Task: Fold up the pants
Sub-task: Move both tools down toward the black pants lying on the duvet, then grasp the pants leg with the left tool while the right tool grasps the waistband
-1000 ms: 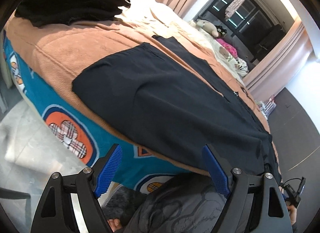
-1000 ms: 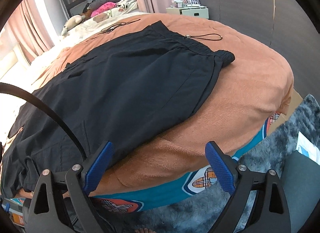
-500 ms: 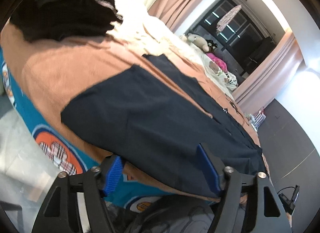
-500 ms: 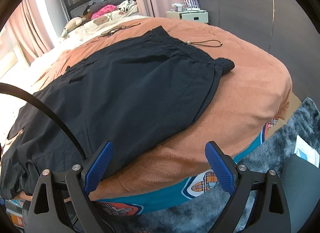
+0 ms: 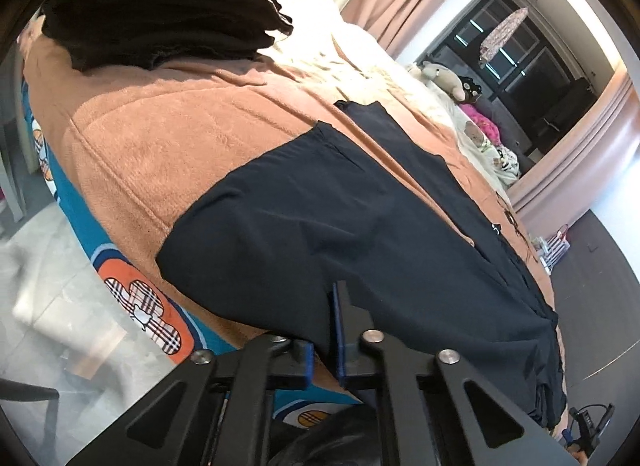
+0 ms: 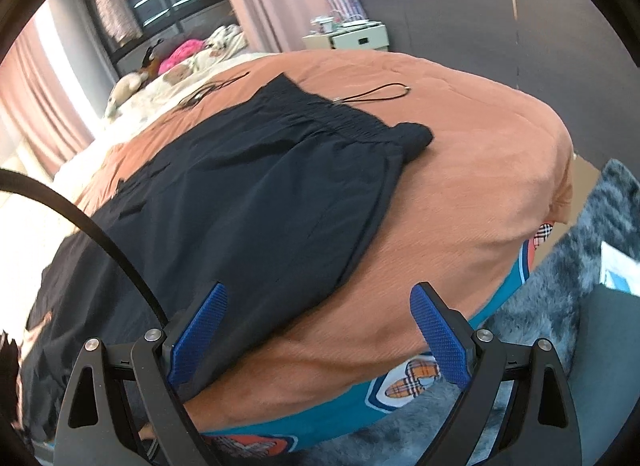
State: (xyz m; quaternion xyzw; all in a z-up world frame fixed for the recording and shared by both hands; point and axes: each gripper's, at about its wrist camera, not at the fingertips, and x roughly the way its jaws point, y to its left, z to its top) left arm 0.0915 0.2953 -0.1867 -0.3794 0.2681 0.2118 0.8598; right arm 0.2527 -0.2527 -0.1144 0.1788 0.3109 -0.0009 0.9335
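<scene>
The black pants (image 5: 360, 234) lie flat on the bed's orange blanket (image 5: 160, 137), long axis running from 7 toward 1 o'clock away from the left hand-held gripper (image 5: 326, 330), whose pads are pressed together on the near edge of the fabric. The right hand-held gripper (image 6: 320, 338) hovers spread, the waistband end (image 6: 352, 121) toward 12 o'clock. The cloth looks thin, smooth and matte.

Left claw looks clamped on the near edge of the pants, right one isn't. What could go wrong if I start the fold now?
1. The left claw is shut on the pants at their near edge; it may pinch only the top layer, so the lower leg could lag.
2. The right claw is open, holding nothing; lifting one-sided would probably skew the fold.
3. The drawstring lies loose on the orange blanket and may get trapped in the fold.
</scene>
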